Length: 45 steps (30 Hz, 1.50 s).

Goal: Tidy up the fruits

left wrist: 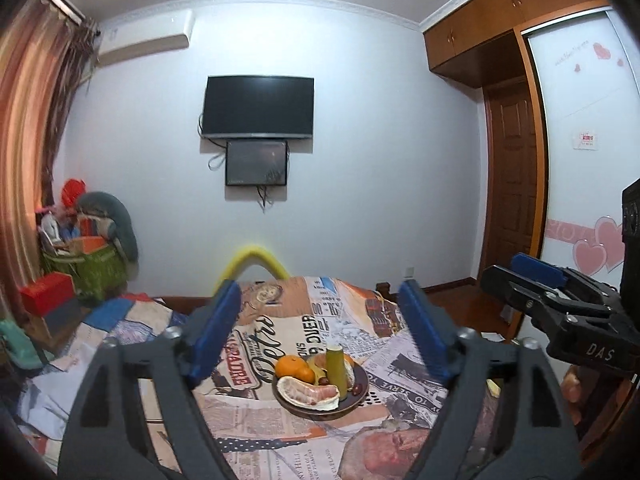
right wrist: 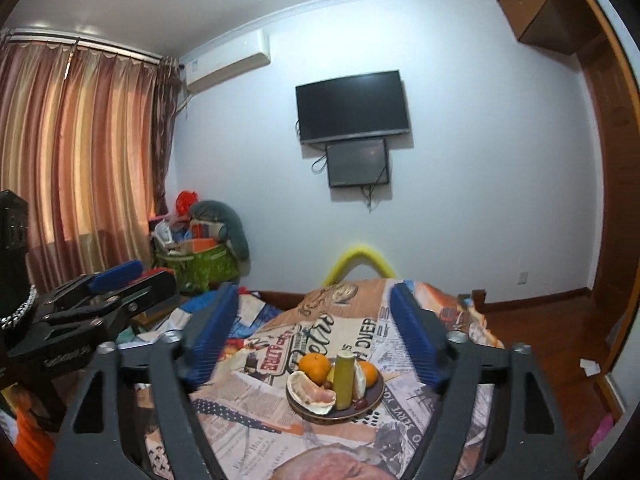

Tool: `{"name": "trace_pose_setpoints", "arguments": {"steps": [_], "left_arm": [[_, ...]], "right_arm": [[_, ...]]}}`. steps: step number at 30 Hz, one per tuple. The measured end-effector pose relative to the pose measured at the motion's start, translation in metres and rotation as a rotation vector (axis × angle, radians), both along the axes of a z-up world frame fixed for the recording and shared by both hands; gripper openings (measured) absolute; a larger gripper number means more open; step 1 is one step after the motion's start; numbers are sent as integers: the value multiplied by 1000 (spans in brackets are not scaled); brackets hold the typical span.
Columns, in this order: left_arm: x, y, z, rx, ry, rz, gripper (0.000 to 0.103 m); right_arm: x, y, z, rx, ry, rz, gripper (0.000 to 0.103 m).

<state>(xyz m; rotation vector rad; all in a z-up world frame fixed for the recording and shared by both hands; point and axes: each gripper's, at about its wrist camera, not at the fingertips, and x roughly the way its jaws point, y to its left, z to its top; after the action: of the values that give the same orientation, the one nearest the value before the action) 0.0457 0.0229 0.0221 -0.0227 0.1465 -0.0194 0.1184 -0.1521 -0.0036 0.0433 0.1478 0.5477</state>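
The plate [left wrist: 362,380] stood on the newspaper-print cloth [left wrist: 256,424], near the middle of the covered surface and well back from its far edge. It carried an orange [left wrist: 294,366], a peeled pomelo segment [left wrist: 308,396], an upright green stalk [left wrist: 335,366] and small dark red fruits [left wrist: 357,390].

The left gripper [left wrist: 322,336] and right gripper [right wrist: 310,336] were both spread wide, empty, held above and short of the plate.

Judgement: the orange was firm and round, best taken across its widest part. The pomelo flesh looked soft and tearable, calling for light pressure on its pith. The stalk appeared stiff but top-heavy; grip mid-height.
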Motion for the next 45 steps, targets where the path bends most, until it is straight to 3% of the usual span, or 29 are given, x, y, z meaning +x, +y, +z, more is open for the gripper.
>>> {"name": "trace_pose_setpoints", "arguments": {"steps": [2,7,45], "left_arm": [[-6,-1,0,-2,-6,7,94],[-11,1,-1,-3,-11,16,100],[-13,-4,-8,-16,2,-8,103]], "right_arm": [[-1,3,-1,-1,-11,-22,86],[0,4,-3,-7,-15,-51,103],[-20,-7,-5,-12,-21,-72,103]]}}
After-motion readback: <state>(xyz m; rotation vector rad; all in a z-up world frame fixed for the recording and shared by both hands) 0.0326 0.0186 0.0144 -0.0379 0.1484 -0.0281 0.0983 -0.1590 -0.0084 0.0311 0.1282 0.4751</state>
